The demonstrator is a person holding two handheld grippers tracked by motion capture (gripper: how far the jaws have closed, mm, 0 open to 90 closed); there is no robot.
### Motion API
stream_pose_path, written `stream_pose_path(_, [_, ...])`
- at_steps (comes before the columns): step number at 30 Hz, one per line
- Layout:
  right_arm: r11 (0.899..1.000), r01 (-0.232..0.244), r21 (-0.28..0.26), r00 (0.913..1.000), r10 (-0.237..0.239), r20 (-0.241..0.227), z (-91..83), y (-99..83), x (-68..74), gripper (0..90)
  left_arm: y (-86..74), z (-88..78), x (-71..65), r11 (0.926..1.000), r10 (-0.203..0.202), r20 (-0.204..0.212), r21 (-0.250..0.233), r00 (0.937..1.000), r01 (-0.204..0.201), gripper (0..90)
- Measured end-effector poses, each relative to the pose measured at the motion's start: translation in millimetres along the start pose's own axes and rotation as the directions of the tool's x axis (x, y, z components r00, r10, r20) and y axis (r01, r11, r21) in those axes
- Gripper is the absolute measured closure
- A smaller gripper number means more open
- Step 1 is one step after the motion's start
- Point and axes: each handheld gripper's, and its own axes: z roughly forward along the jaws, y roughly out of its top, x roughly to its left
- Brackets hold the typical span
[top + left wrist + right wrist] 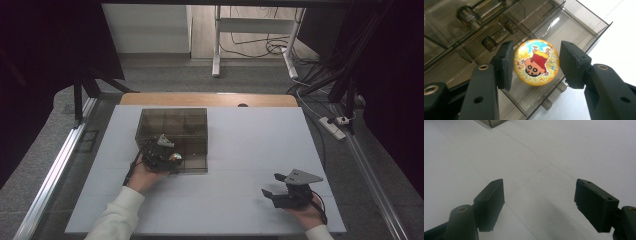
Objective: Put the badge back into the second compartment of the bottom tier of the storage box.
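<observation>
Hovering over the smoky drawer box (172,131), the left tool (535,63) has its jaws apart around a shiny cartoon ball (536,62). The right tool (272,186), well away from the box, gapes wide over the white worktop (240,150).

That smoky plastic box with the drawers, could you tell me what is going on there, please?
A person's left tool brackets a glittery orange cartoon ball over an open drawer of the smoky box. The left pad seems to touch the ball; a slight gap shows at the other. The right tool sits open on the white table.
</observation>
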Motion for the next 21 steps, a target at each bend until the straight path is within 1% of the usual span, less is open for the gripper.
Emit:
stream_pose_path(9, [1.000,0.000,0.000,1.0000,0.000,0.000,-0.1,-0.1,-0.1,24.5,0.0,1.9,-0.6,1.0000,0.004,0.000,0.008,1.0000,-0.004,47.0])
stream_pose_path(21, [1.000,-0.001,0.000,1.0000,0.001,0.000,-0.1,-0.1,0.0,24.5,-0.3,2.7,-0.2,0.9999,-0.001,0.002,0.014,1.0000,0.001,46.1])
